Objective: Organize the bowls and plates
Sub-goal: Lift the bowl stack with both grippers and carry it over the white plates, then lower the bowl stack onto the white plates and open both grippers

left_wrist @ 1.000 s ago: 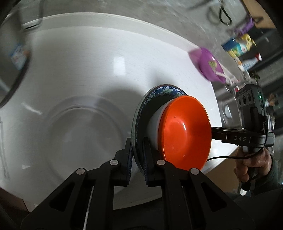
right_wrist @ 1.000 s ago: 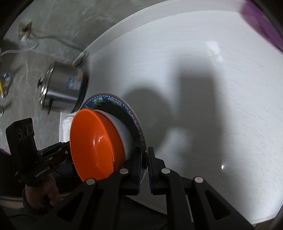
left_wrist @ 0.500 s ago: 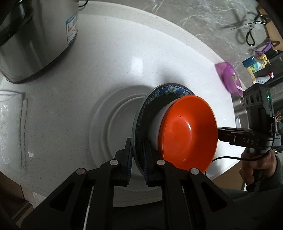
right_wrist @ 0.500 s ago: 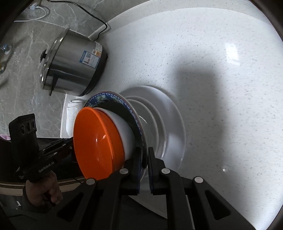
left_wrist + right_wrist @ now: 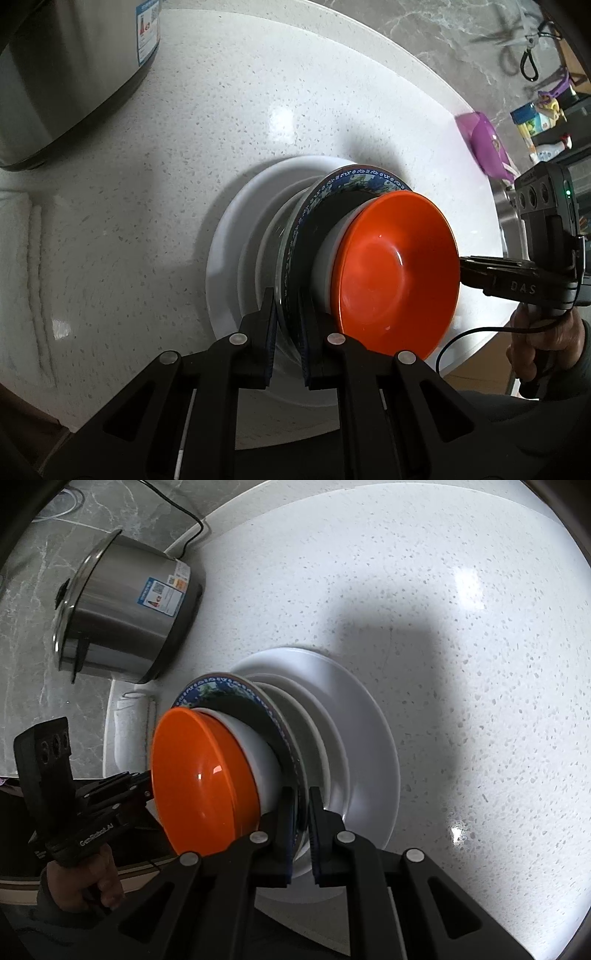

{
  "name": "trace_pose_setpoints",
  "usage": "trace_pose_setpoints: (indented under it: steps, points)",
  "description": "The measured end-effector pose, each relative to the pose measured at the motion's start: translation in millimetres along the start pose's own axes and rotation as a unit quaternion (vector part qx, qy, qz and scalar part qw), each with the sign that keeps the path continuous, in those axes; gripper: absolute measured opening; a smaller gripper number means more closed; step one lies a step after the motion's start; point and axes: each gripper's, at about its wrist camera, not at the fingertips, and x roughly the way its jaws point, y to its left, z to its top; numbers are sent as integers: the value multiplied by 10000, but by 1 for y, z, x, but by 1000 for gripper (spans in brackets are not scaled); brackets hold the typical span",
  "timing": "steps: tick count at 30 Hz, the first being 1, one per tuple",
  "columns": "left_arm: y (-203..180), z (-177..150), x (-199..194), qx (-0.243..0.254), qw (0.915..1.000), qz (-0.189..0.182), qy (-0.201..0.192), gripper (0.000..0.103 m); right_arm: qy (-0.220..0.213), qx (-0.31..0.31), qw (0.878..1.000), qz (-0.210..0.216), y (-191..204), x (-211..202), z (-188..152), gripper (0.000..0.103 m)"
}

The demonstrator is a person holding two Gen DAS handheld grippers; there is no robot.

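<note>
- Far left in the left wrist view there's a steel cooker (image 5: 70, 74) sitting on the white speckled counter (image 5: 229, 110), with a folded white cloth (image 5: 22, 280) below it near the counter edge.
- Middle: the left gripper (image 5: 287, 314) is clamped on the rim of a blue-patterned plate (image 5: 354, 176). The plate carries a white bowl (image 5: 325, 254) with an orange bowl (image 5: 395, 266) nested in it.
- The plate sits just over a stack of white plates (image 5: 229, 236) on the counter; can't tell if it's touching them.
- From the other side, the right gripper (image 5: 302, 812) pinches the same plate's opposite rim, so both grippers are closed on it.
- Far right in the left wrist view, a purple bowl (image 5: 487, 144) sits at the counter's edge, well away from the stack.
</note>
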Motion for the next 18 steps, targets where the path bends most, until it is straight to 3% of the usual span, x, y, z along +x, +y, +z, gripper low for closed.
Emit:
trace_pose_setpoints:
  steps: [15,18]
  points:
    - [-3,3,20,263,9994,-126,-191,12,-574,-138,9979,-264,4,2,-13,12]
    - [-6,-1,10,416,9983,-30,-412,17,-789,-20,9962,-360,2,-6,-18,27]
